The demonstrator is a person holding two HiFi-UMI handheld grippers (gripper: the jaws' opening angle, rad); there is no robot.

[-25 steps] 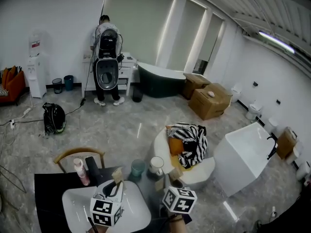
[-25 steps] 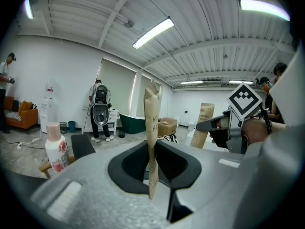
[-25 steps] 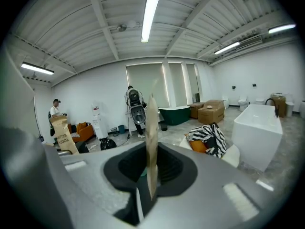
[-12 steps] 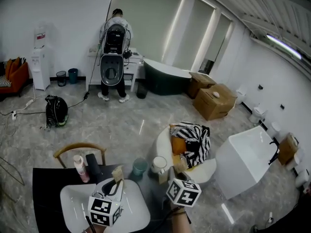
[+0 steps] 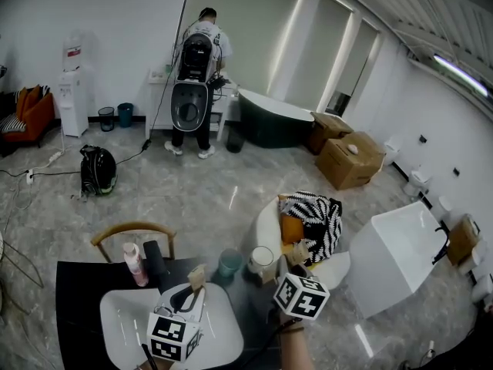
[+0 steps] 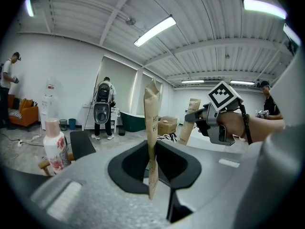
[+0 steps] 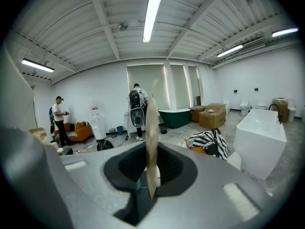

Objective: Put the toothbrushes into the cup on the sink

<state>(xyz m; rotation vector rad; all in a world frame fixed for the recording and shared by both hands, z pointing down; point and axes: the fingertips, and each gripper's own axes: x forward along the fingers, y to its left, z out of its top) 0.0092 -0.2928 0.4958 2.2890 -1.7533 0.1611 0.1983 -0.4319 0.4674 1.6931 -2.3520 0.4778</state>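
We cannot see either toothbrush for its paper. The left gripper (image 6: 152, 178) clamps the left packet (image 6: 152, 123), and the right gripper (image 7: 150, 178) clamps the right packet (image 7: 151, 128). Two cups stand at lower centre, a teal cup (image 5: 229, 262) and a white cup (image 5: 262, 258). The sink (image 5: 127, 322) is cut off at the bottom edge.

White walls (image 5: 100, 21) and tall windows with pale roller blinds (image 5: 246, 37) enclose a glossy grey marble floor (image 5: 200, 195). A dark green bathtub (image 5: 273, 126) stands beside brown cardboard boxes (image 5: 350, 160).
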